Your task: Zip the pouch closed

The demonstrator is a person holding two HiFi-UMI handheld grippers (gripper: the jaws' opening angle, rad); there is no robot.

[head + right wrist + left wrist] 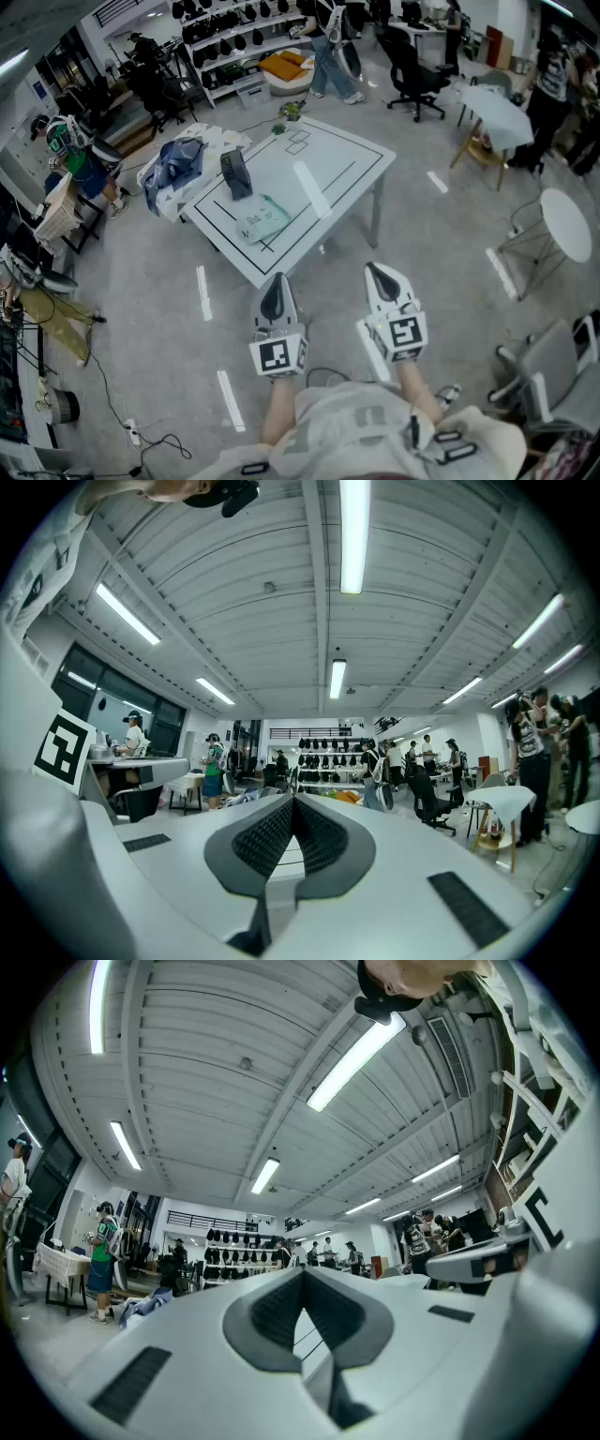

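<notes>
A pale green pouch [261,220] lies flat near the front left edge of the white table [347,155] in the head view. A dark upright object [236,173] stands just behind it. Both grippers are held close to my body, short of the table and above the floor. My left gripper [277,279] points toward the table's near corner, jaws shut with nothing between them. My right gripper [376,271] hangs beside it, also shut and empty. In the left gripper view the left gripper [302,1281] aims level across the room, pads together. The right gripper [292,803] shows the same in its own view.
A heap of blue and white cloth [178,164] lies against the table's left side. A black office chair [412,70] stands beyond the table, and a round white table [567,220] and a grey chair [548,370] stand to the right. People stand near shelves [234,37] at the back.
</notes>
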